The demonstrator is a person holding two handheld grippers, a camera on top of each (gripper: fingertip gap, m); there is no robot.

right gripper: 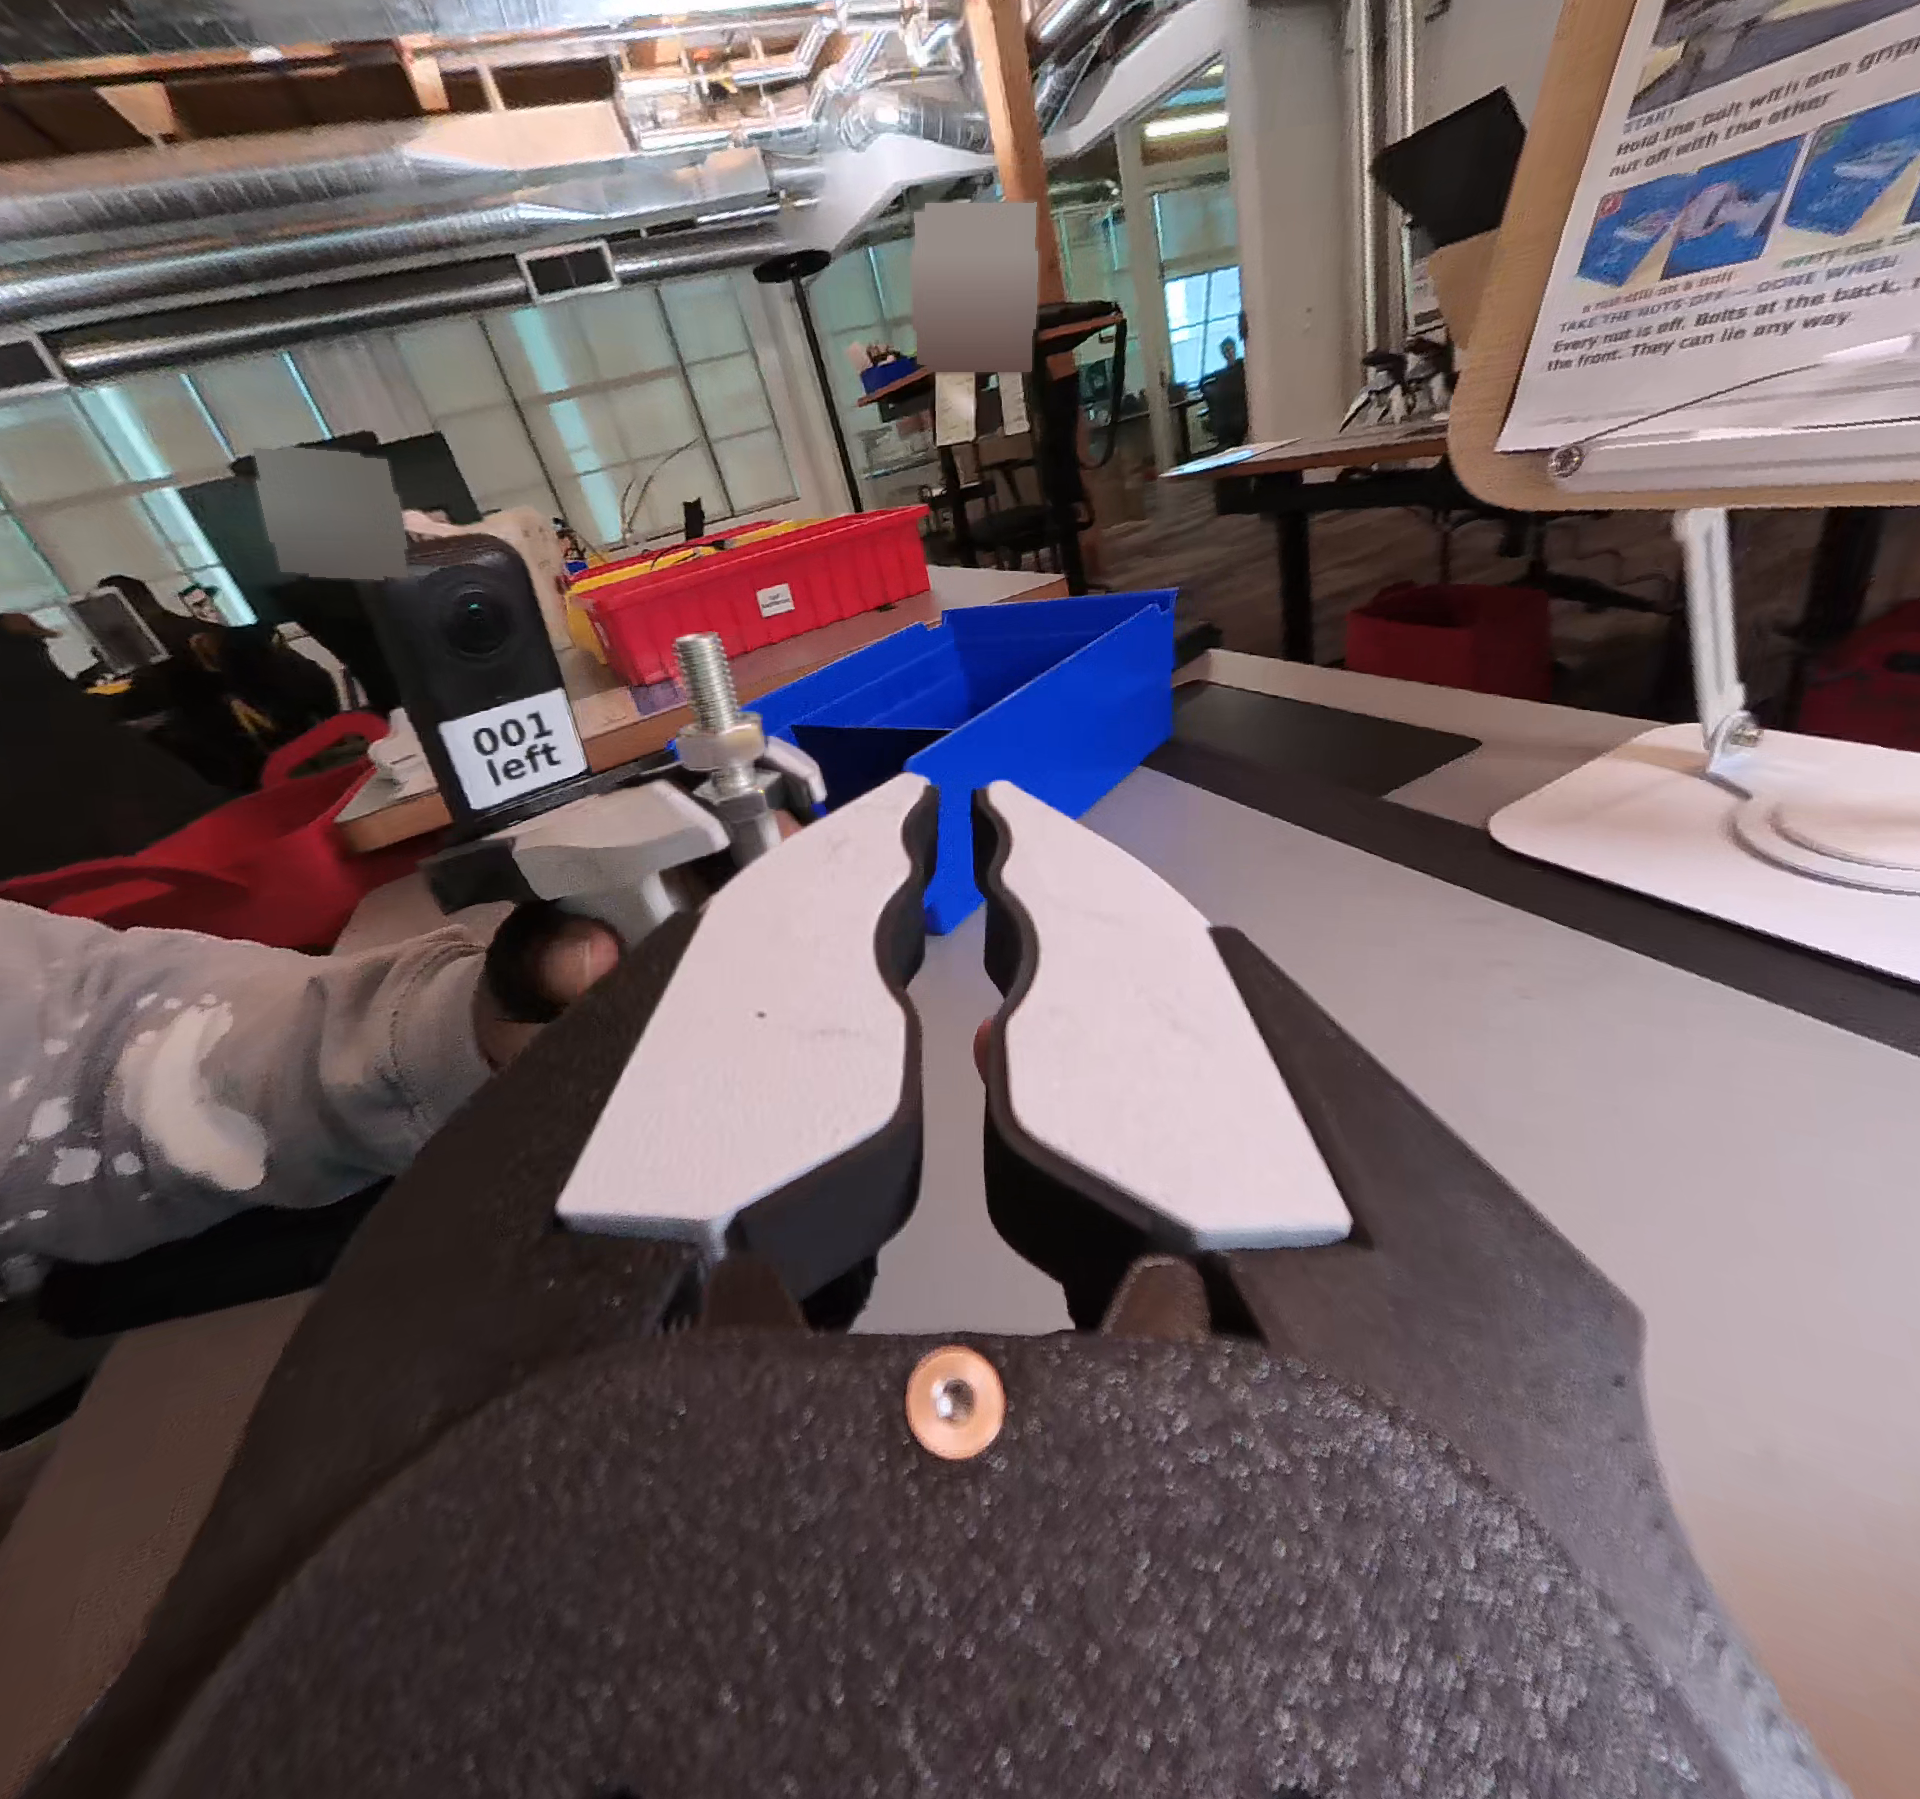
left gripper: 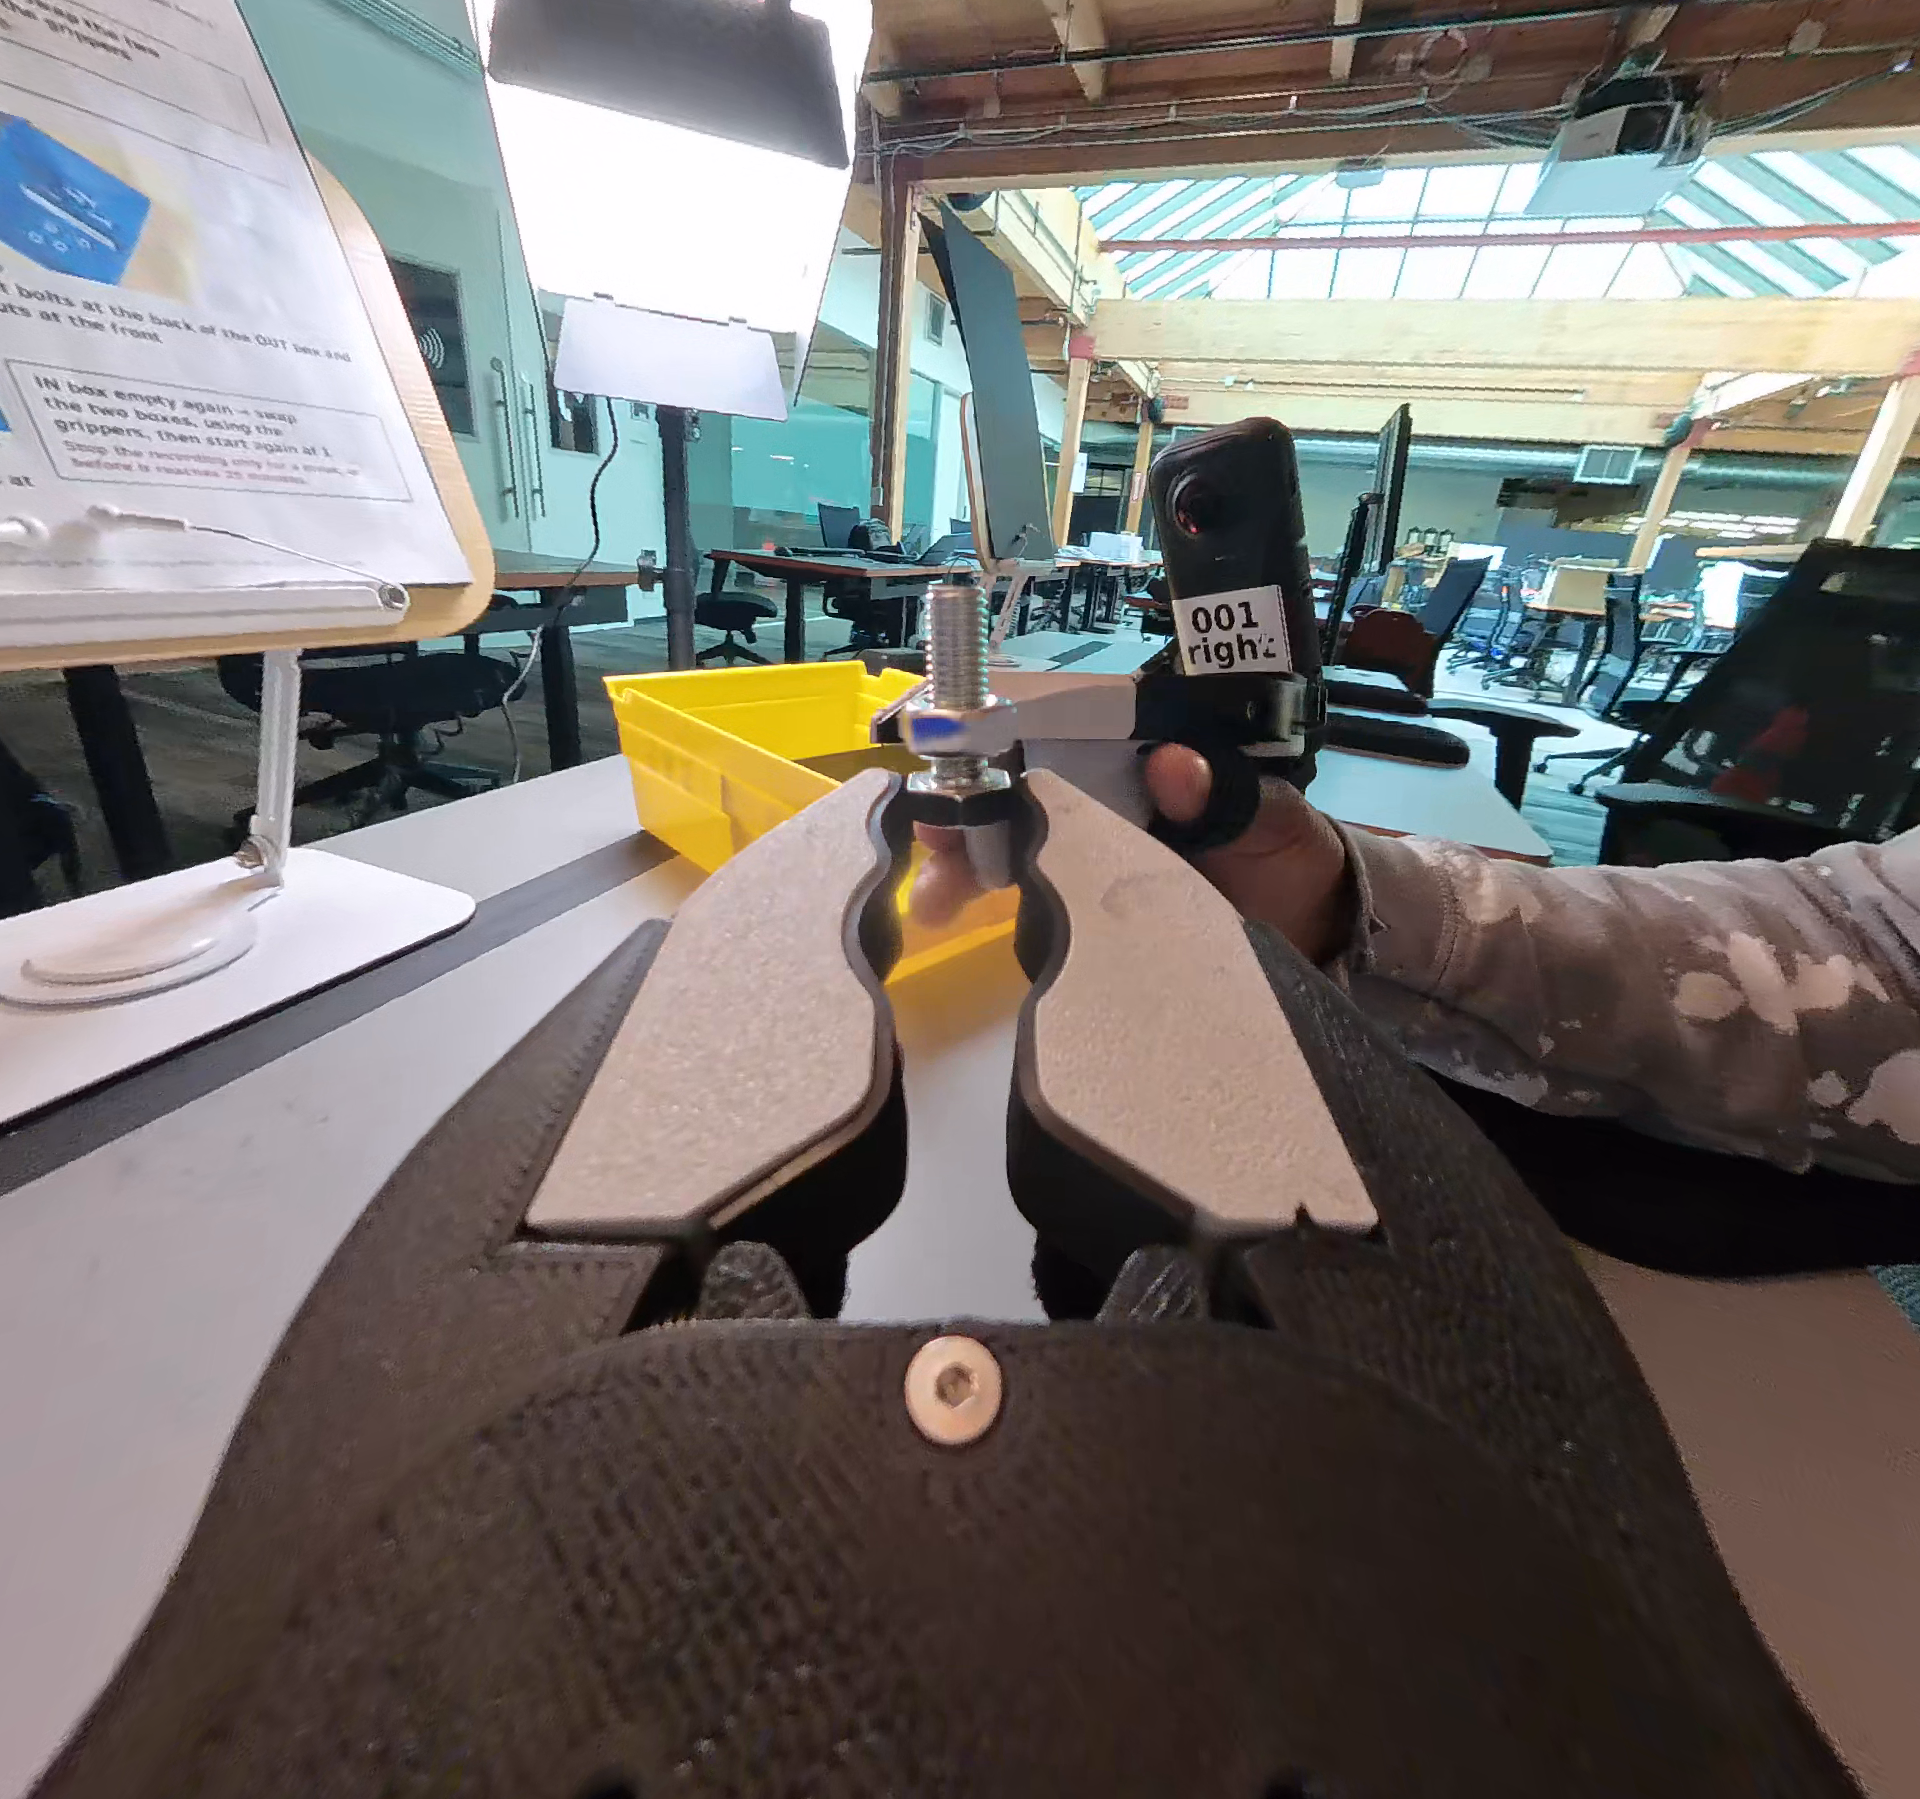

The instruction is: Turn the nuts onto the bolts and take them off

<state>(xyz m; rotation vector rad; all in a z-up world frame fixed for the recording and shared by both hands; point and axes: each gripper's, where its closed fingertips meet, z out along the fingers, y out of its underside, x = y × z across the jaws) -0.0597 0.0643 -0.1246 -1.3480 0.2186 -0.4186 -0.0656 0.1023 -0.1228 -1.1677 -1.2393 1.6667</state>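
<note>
A steel bolt [left gripper: 954, 632] stands upright with its thread up. My left gripper [left gripper: 956, 799] is shut on the bolt's head. A nut [left gripper: 961, 713] sits low on the thread, just above my left fingertips. In the right wrist view the bolt [right gripper: 704, 674] and nut [right gripper: 719, 741] are left of my right gripper [right gripper: 954, 799]. Its jaws stand almost together with nothing between them, and it is beside the bolt, not around it. In the left wrist view the right gripper [left gripper: 904, 723] passes behind the bolt at nut height.
A yellow bin [left gripper: 727, 752] stands on the grey table behind the bolt. A blue bin [right gripper: 1049, 700] lies ahead of my right gripper. An instruction board on a white stand [left gripper: 135, 928] is at the table's side, also in the right wrist view [right gripper: 1714, 835]. Red bins [right gripper: 769, 591] sit farther back. The grippers' ends are close to 4 cm from one another.
</note>
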